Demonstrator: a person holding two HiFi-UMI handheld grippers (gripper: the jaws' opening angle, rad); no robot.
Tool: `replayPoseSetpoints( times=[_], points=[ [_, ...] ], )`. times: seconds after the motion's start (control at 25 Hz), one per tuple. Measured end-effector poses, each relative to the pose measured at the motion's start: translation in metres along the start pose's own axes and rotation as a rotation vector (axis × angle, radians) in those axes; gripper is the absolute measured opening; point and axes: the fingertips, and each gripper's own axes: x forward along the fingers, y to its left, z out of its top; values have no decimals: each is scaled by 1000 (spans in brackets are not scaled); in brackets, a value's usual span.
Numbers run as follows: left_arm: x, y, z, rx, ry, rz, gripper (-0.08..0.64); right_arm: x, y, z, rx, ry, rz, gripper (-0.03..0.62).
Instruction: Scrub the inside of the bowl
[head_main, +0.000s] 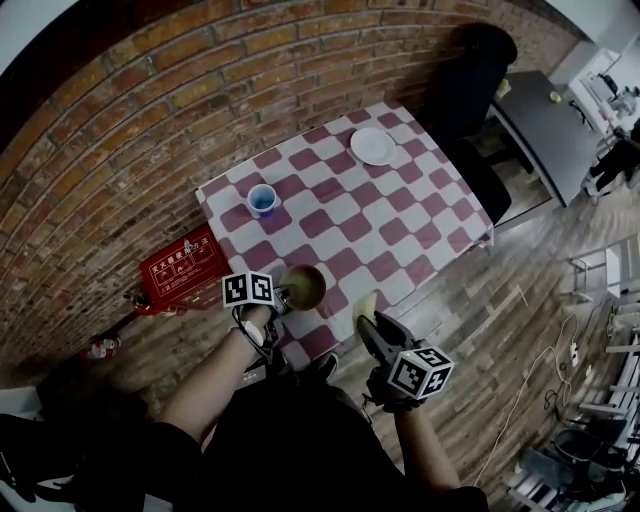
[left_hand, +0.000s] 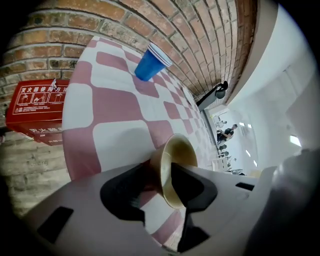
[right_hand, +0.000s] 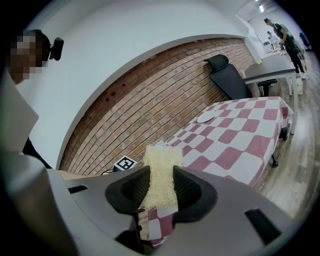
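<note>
A tan bowl (head_main: 303, 287) stands on the red-and-white checked table (head_main: 400, 215) near its front left corner. My left gripper (head_main: 283, 296) is at the bowl's left side. In the left gripper view the bowl's wall (left_hand: 167, 172) runs between the jaws, one jaw inside and one outside, and the pads do not seem to press on it. My right gripper (head_main: 371, 326) hovers just off the table's front edge, to the right of the bowl. It is shut on a pale yellow scrub pad (right_hand: 162, 160), which sticks up out of the jaws (head_main: 366, 303).
A blue cup (head_main: 262, 200) stands at the table's left and a white plate (head_main: 373, 146) at its far end. On the floor to the left lies a red box (head_main: 183, 267). Beyond the table are a black chair (head_main: 472, 90) and a grey desk (head_main: 545, 130). A brick wall runs behind.
</note>
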Motion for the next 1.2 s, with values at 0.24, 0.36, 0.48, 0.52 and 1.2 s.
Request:
replayPoseSetpoints(
  times=[0.24,0.36,0.48,0.52,1.2],
  points=[
    [-25,-5,13,26,-65,-53,210,-9,-1,15,-18,-33,-9,155],
    [-55,-12,21,26,-128,-144,212,-16,3,27,-44,-49,8,153],
    [-102,-15,35,65,-269,-165,210,-21,15,40,-79,-57,64,154],
    [-119,-17,39,118,-326,-136,210,-22,21,45,-89,-62,86,154],
    [-240,-166,-25,809,-706,-69,123,-20,97,81,-263,-192,208,154]
  ],
)
